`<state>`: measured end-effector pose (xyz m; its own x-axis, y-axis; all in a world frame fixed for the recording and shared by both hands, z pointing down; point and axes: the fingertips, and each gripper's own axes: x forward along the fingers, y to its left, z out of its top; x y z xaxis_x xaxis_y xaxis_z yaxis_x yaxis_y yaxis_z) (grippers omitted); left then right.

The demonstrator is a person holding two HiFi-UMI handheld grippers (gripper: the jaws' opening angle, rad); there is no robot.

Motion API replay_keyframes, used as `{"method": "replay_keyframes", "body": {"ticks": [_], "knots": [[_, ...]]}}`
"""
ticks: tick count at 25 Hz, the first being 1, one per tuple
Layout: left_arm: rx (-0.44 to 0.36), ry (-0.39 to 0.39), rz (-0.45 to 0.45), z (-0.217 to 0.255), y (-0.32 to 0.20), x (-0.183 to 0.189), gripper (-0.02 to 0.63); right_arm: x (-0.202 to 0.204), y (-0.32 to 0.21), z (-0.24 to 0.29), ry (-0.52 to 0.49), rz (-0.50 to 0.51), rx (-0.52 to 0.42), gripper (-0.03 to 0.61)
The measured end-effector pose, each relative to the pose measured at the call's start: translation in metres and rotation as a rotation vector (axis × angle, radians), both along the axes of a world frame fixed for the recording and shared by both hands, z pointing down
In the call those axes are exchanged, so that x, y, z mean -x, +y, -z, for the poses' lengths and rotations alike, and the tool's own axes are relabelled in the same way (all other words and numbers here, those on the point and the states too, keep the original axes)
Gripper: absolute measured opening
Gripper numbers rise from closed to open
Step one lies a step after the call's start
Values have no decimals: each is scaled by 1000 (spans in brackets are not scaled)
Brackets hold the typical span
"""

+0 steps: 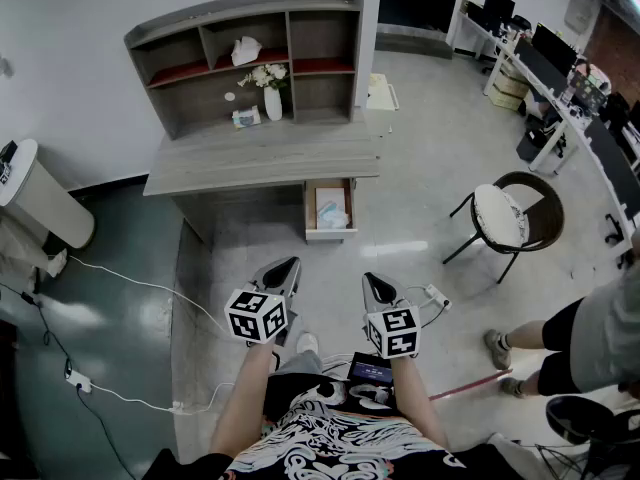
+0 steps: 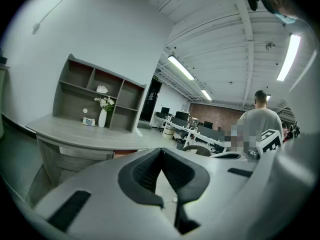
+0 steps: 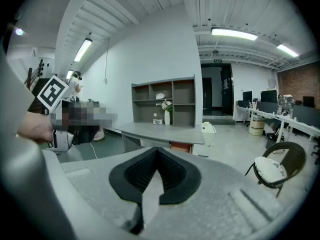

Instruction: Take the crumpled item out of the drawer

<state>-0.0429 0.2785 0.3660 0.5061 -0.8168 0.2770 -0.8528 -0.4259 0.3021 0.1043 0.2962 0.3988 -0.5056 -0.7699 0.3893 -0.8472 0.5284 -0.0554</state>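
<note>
Right now both my pairs of jaws are closed, tip against tip, with nothing between them. My left gripper (image 2: pixel 161 151) and my right gripper (image 3: pixel 157 151) sit side by side in front of my body, held above the floor and pointing forward at the desk (image 1: pixel 260 158). Neither one touches anything.

Straight ahead of them, well apart from both, the drawer (image 1: pixel 310 208) stands pulled open under the right end of the desk. The crumpled item (image 1: pixel 338 219), white, lies inside it toward the front end, with something flat and pale behind it that I cannot make out.

On the desk top stands a shelf unit (image 1: pixel 250 58), and in its middle lower opening is a white vase (image 1: pixel 272 101) of pale flowers. A round chair (image 1: pixel 515 218) stands off to my right on the bare floor, and nearer to me on that side stands a person (image 1: pixel 575 343) in shorts.
</note>
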Motion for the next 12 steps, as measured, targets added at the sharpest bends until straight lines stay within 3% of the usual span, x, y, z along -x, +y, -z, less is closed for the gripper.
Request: {"method": "replay_keyframes", "body": {"ticks": [12], "knots": [[2, -7, 12, -1, 6, -3, 0, -11, 3, 2, -19, -5, 1, 5]]}}
